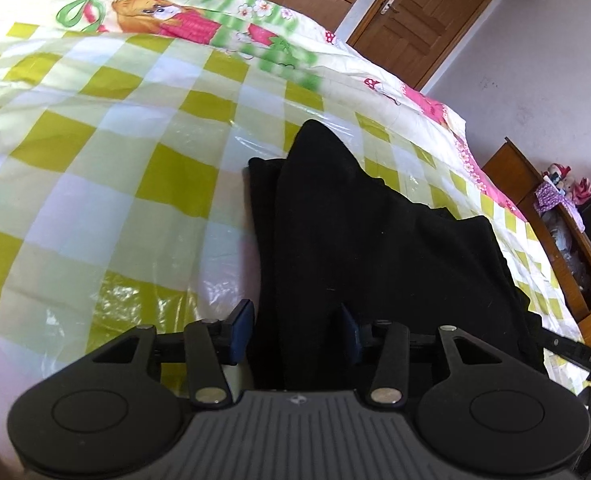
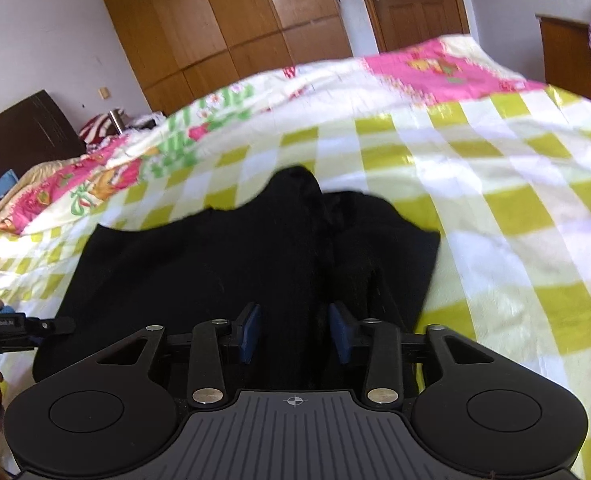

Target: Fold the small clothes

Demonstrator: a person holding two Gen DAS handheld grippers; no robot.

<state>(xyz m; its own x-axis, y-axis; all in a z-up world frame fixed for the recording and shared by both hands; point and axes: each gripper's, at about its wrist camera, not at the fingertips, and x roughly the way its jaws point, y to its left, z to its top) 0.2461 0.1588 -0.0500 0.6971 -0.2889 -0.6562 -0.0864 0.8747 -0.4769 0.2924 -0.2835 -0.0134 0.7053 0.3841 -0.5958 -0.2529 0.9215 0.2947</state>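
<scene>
My left tongs (image 1: 295, 330) have black cloth (image 1: 359, 240) running between the two blue pads (image 1: 241, 330), so they look like they are pinching it, but I cannot tell how tight. My right tongs (image 2: 295, 332) look the same, with the black cloth (image 2: 255, 264) bunched between their blue pads (image 2: 251, 332). The cloth lies on the bed, on a shiny yellow and white checked sheet (image 1: 95, 152). Behind it is a blanket (image 1: 183, 20) with pink and green pictures. By the wall is a wooden shelf (image 1: 587, 256) with bags and soft things stuffed inside. I see a brown door (image 2: 411, 0) too.
</scene>
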